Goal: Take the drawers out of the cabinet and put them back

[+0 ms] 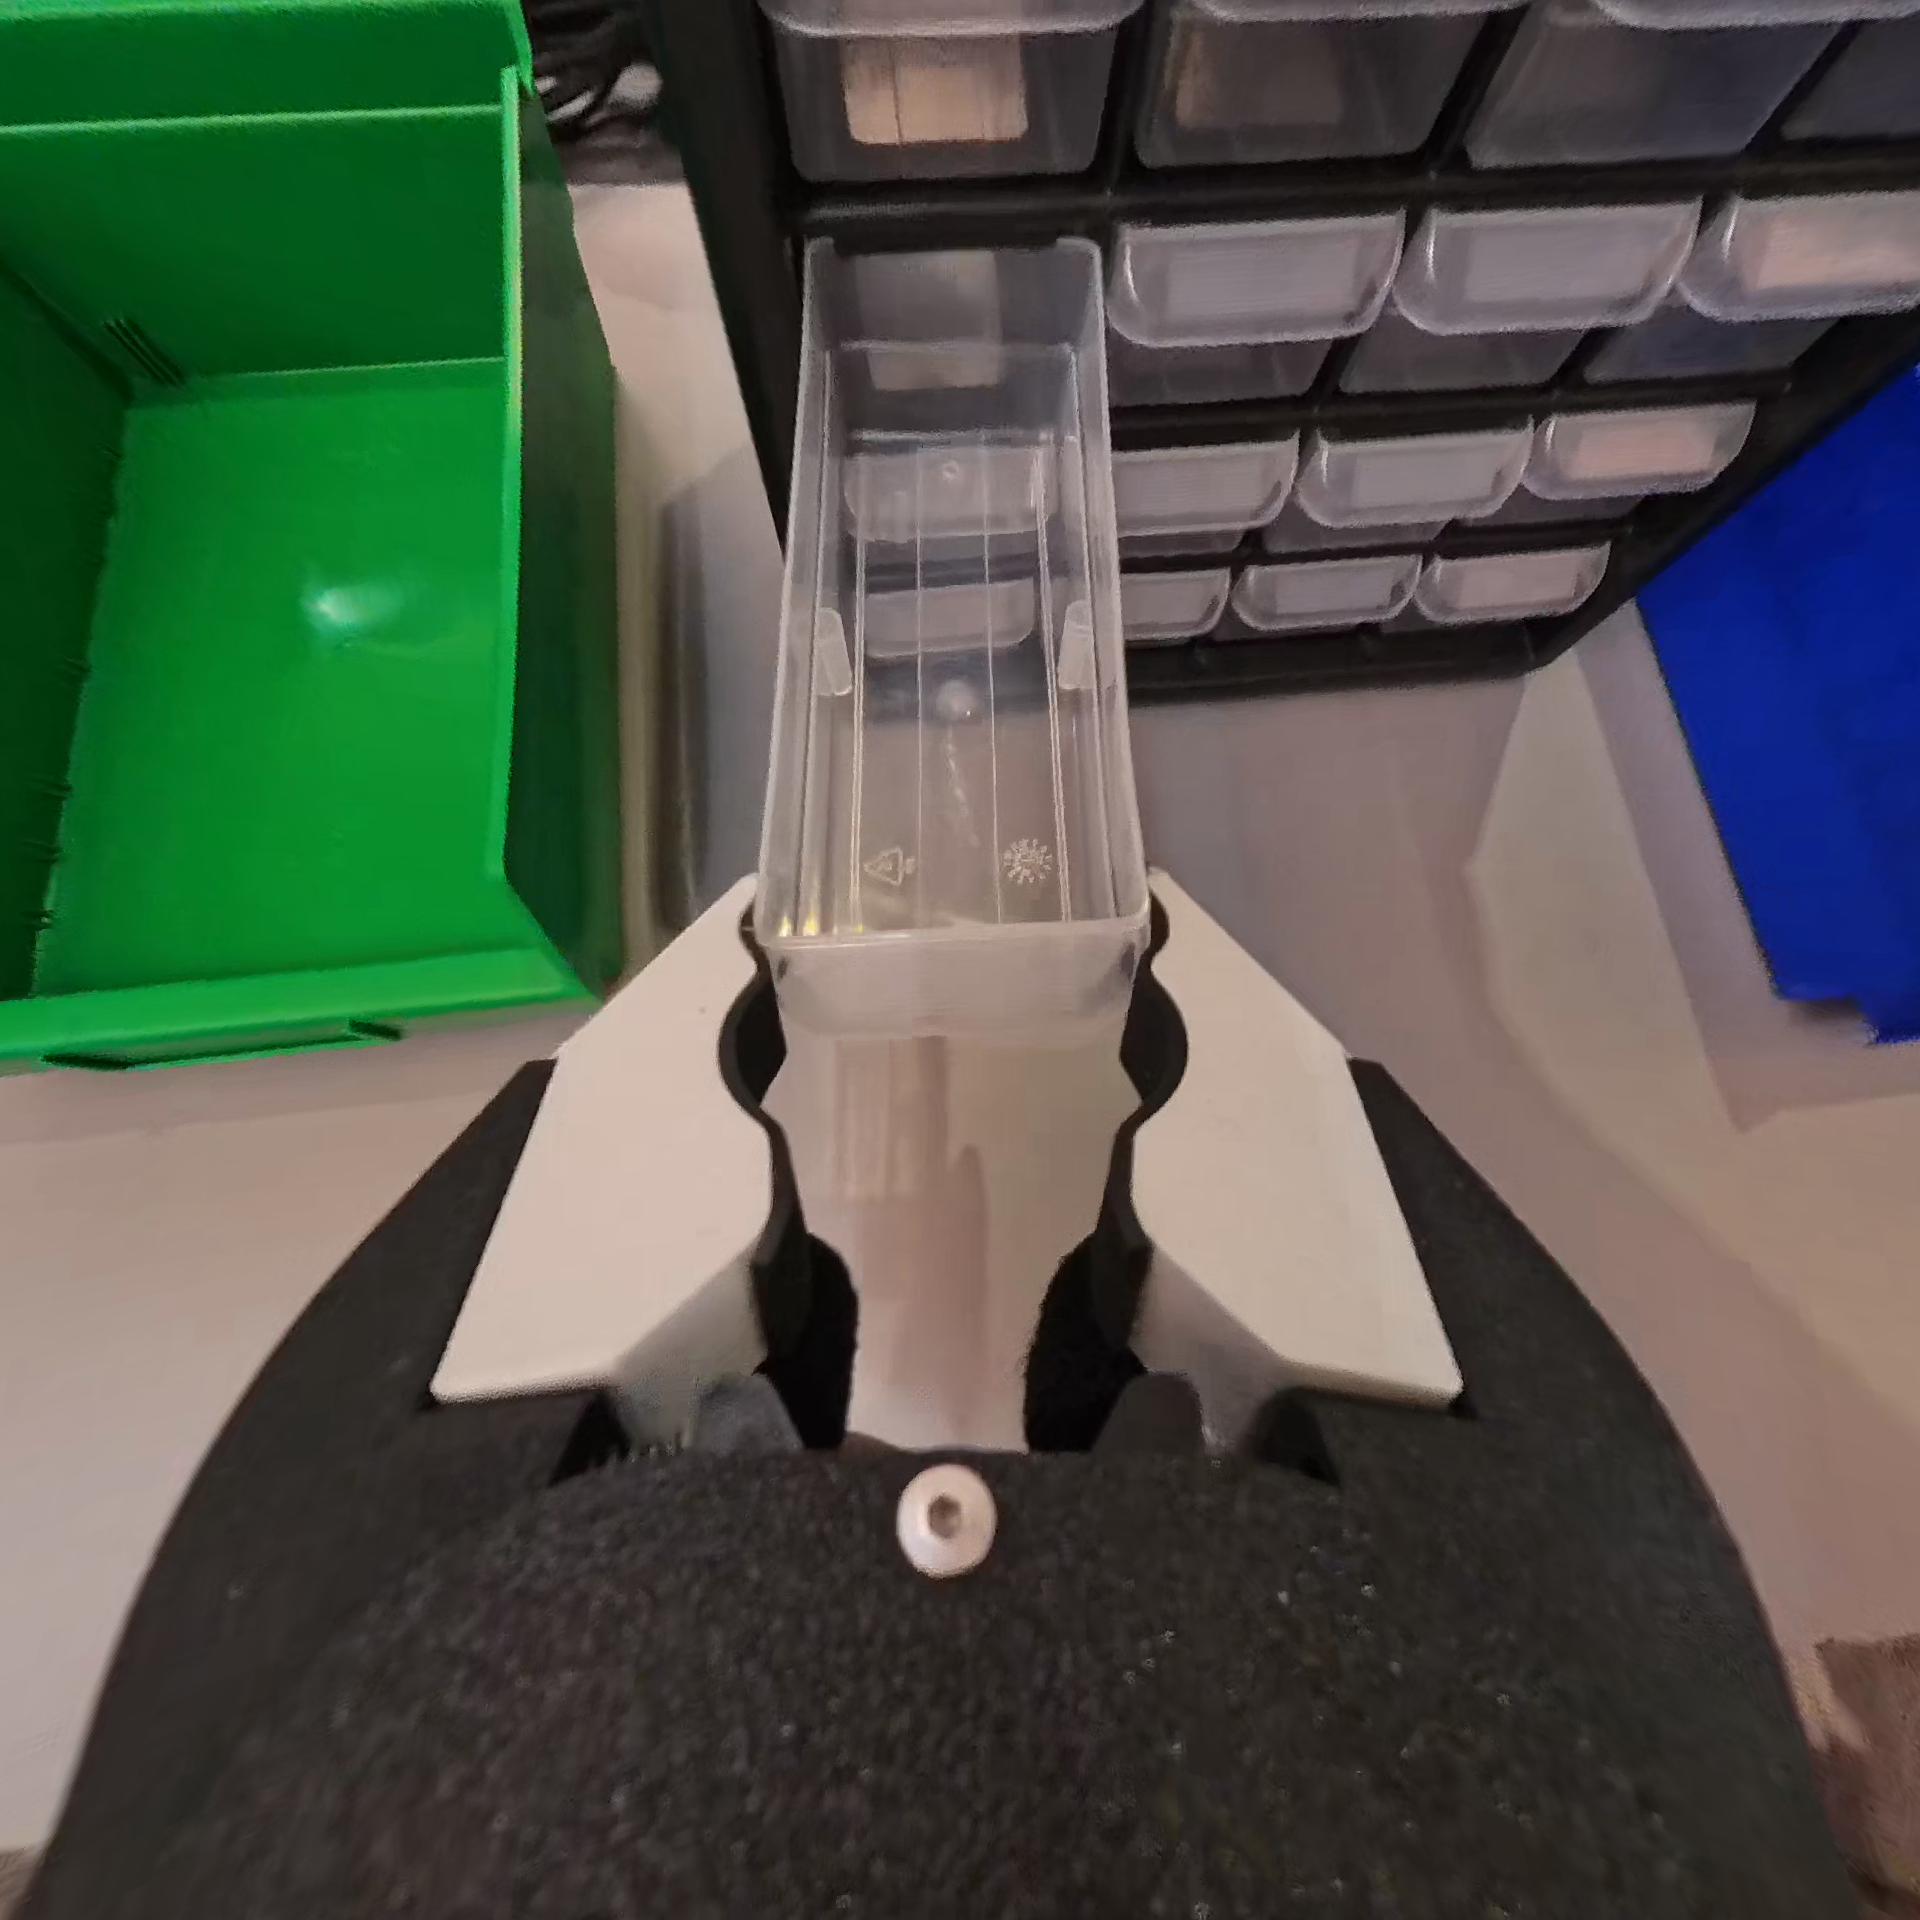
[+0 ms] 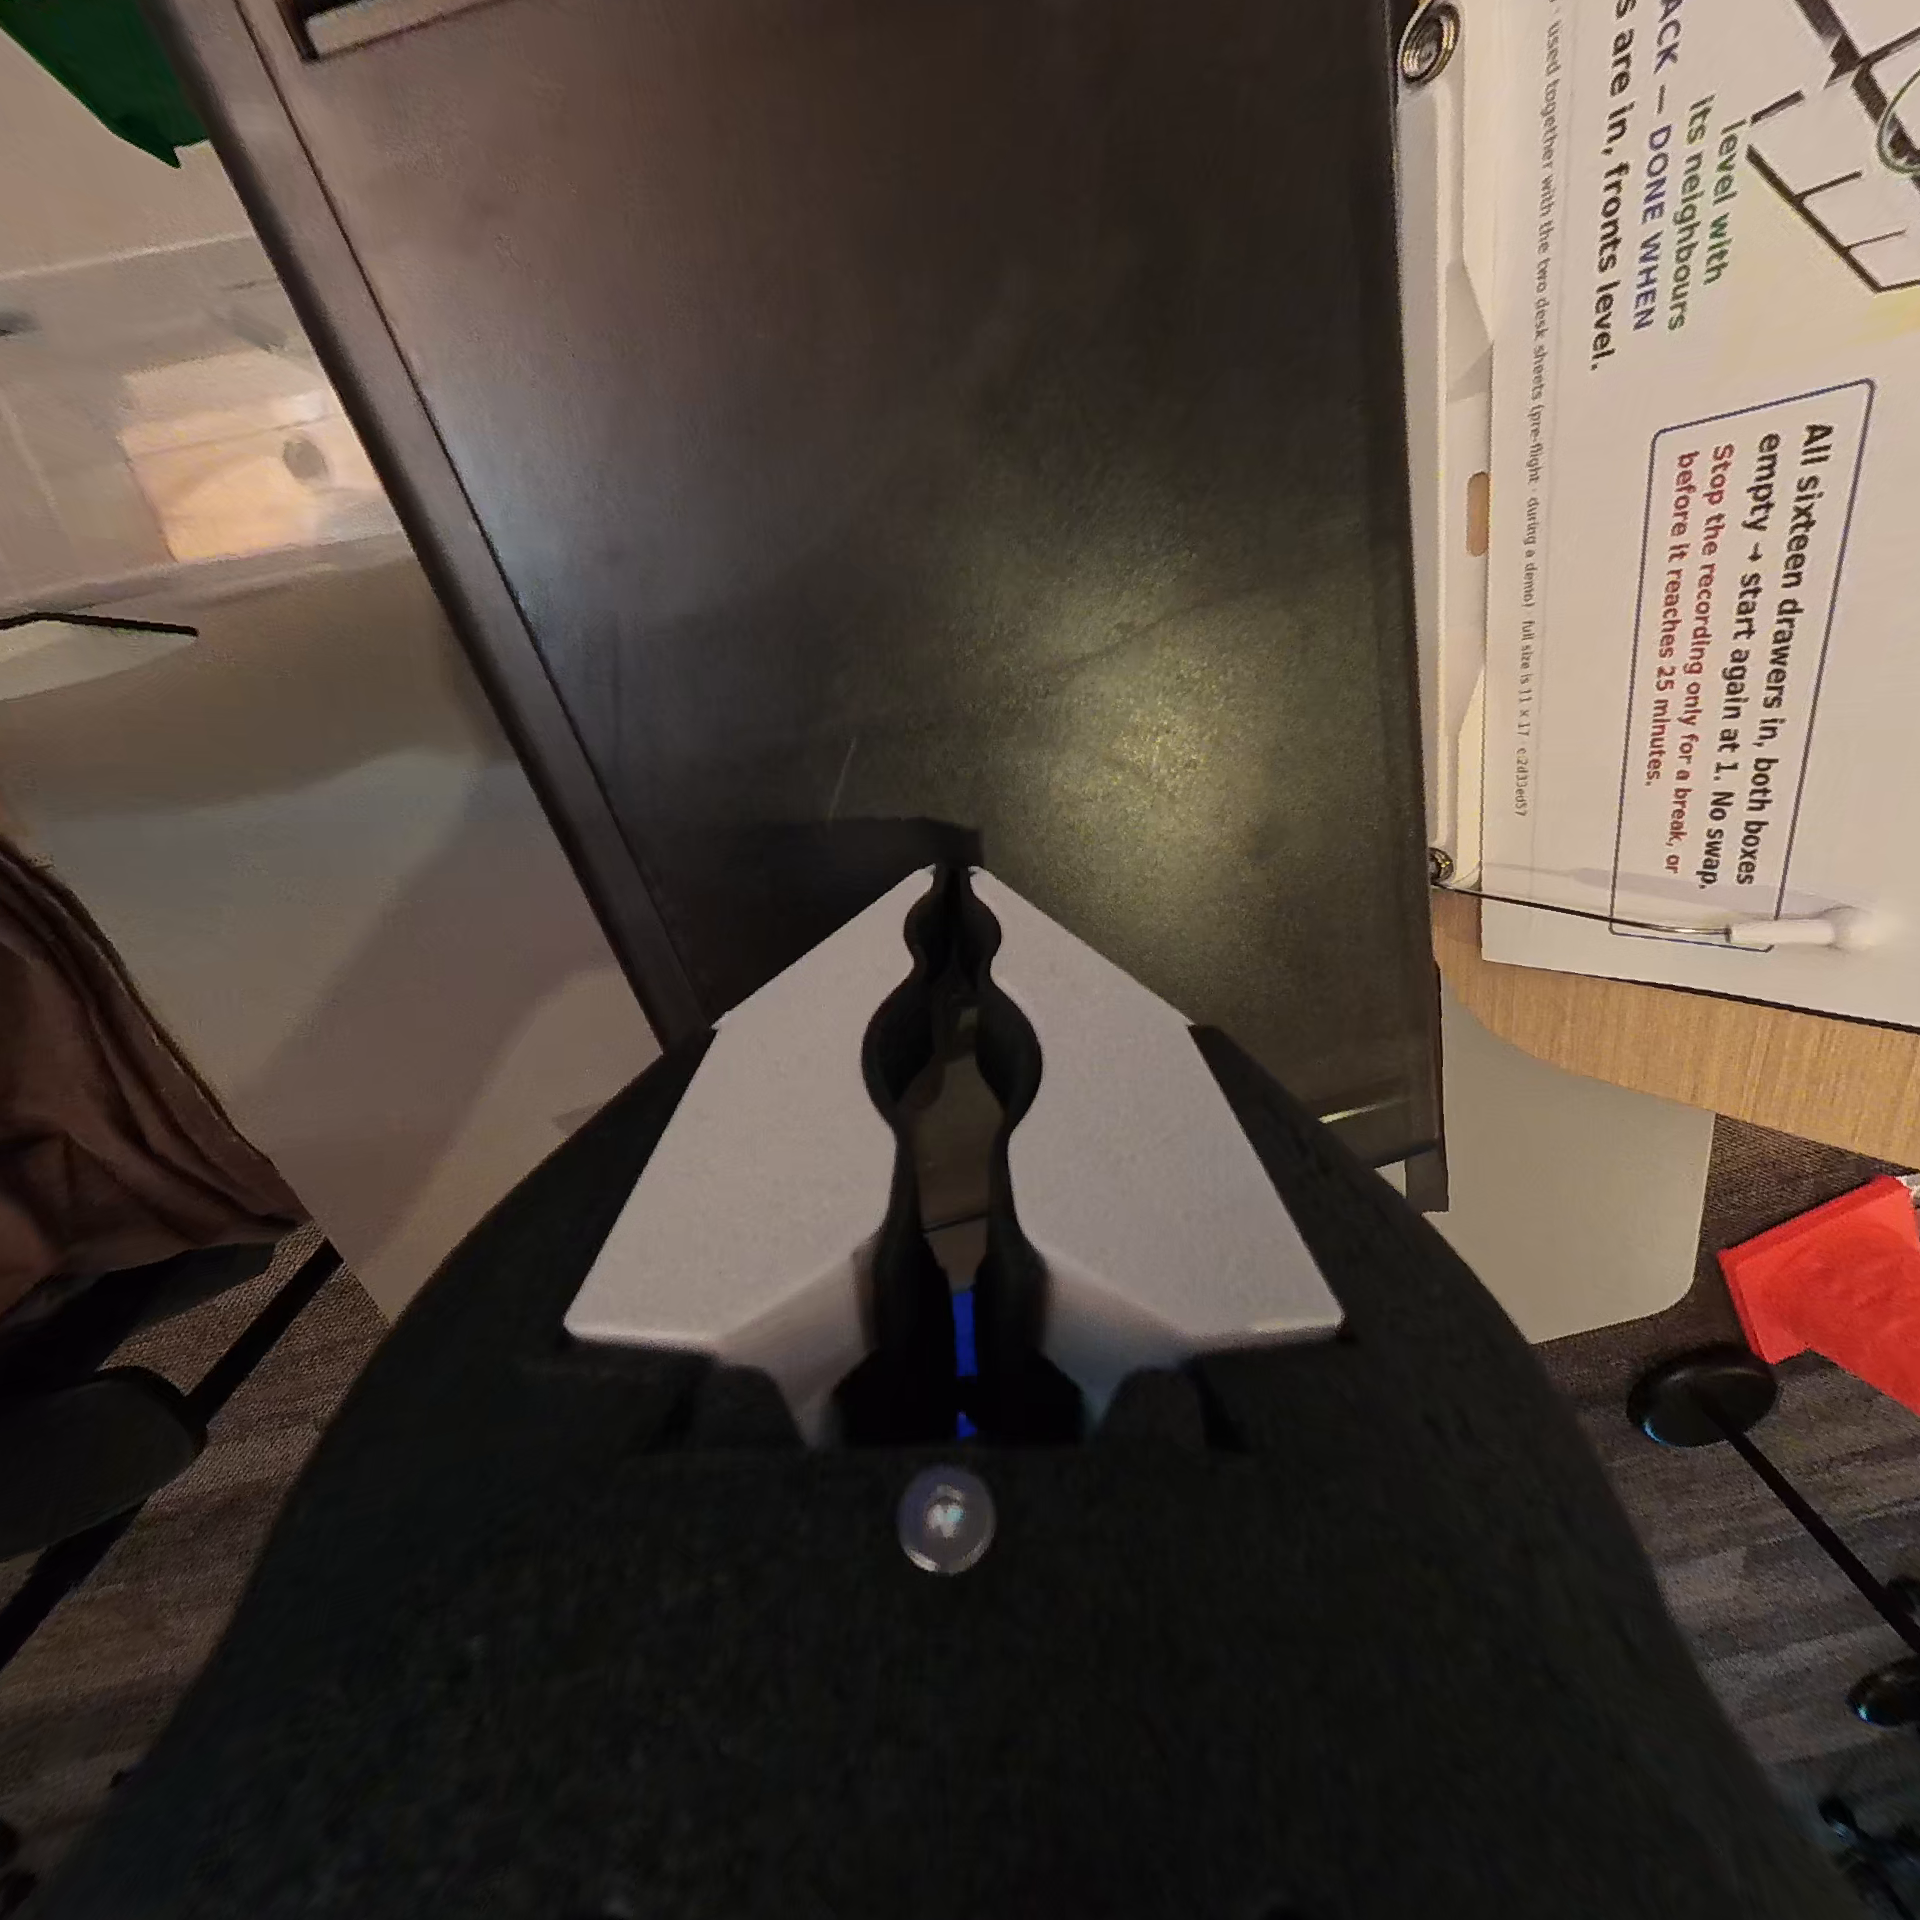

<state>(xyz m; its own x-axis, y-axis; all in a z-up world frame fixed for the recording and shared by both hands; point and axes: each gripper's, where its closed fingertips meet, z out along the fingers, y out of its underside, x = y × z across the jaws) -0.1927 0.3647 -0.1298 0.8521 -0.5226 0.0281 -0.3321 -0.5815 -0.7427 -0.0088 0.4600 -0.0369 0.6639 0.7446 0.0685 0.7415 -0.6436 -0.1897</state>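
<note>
My left gripper (image 1: pixel 951 935) is shut on the front end of a clear plastic drawer (image 1: pixel 945 644). The drawer is empty and reaches forward; its far end meets the leftmost slot of the second row of the black cabinet (image 1: pixel 1143 192). The other slots in view hold clear drawers (image 1: pixel 1257 270). In the right wrist view my right gripper (image 2: pixel 954 883) is shut and empty, its tips against a flat black panel of the cabinet (image 2: pixel 883 468).
A green bin (image 1: pixel 291 623) stands left of the cabinet and a blue bin (image 1: pixel 1808 727) to its right, both on a pale table. A printed sheet (image 2: pixel 1662 520) on a wooden surface, a red object (image 2: pixel 1829 1278) and a brown sleeve (image 2: pixel 104 1039) flank the panel.
</note>
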